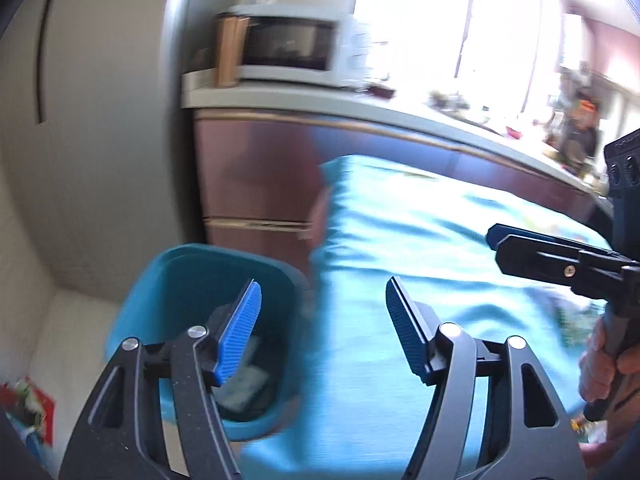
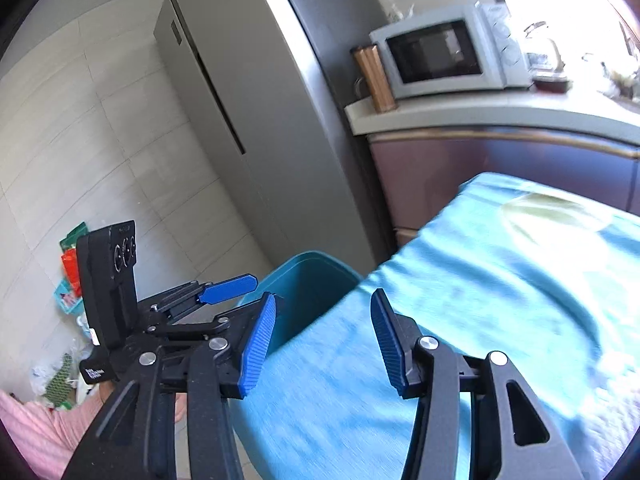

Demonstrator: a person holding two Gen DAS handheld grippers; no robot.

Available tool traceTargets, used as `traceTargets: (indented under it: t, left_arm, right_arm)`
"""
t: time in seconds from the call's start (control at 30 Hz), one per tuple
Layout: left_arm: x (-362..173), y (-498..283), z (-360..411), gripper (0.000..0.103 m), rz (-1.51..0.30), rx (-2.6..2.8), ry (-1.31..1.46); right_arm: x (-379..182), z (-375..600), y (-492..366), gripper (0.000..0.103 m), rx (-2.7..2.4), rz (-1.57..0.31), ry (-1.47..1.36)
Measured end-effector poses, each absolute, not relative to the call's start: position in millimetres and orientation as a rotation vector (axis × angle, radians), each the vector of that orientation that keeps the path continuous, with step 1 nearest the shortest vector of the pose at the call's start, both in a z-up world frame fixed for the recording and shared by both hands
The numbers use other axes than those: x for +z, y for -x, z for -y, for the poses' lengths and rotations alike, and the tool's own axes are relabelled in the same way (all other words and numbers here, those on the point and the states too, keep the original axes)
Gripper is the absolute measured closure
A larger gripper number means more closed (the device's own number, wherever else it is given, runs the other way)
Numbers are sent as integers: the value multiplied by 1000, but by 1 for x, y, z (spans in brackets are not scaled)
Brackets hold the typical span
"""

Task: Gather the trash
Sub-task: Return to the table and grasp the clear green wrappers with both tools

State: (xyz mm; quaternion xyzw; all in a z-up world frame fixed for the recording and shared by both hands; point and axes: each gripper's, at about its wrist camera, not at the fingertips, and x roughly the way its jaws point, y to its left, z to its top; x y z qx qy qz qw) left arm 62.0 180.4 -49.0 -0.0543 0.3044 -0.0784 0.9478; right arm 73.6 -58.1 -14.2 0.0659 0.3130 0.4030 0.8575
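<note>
Teal plastic, one bin (image 1: 200,320) on the floor beside my one blue-clothed table (image 1: 420,280), scraps lying in its bottom. Two grippers: left gripper (image 1: 324,332) gapes empty by the bin's rim, angled down; right gripper (image 2: 324,340) likewise spread and empty over the table edge. One microwave (image 2: 440,52) behind.

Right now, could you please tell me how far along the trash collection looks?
Some trash already lies at the bottom of the blue bin beside the table with the turquoise cloth. Nothing is in hand: the left tongs and right tongs are both open and empty. Still left: wrappers and packets scattered on the floor by the wall.
</note>
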Motion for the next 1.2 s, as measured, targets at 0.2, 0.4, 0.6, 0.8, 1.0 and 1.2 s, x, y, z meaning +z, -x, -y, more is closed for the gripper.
traceTargets:
  t: [0.2, 0.4, 0.6, 0.8, 1.0, 1.2]
  left_arm:
    - [-43, -63, -103, 37, -619, -371, 76]
    - [-50, -62, -35, 37, -654, -521, 35]
    - [-57, -64, 16, 37, -704, -632, 10]
    - [-65, -70, 48, 37, -752, -703, 6]
    - [-73, -72, 68, 37, -797, -729, -9]
    - [-82, -66, 79, 34, -846, -779, -43]
  right_arm:
    - [-6, 131, -49, 56, 660, -590, -155]
    - [-7, 203, -30, 56, 454, -542, -178]
    - [-14, 267, -26, 55, 288, -520, -195]
    - [-30, 301, -28, 55, 193, -543, -222]
    - [-45, 307, -27, 56, 191, -577, -220]
    - [-62, 318, -11, 55, 202, -655, -229]
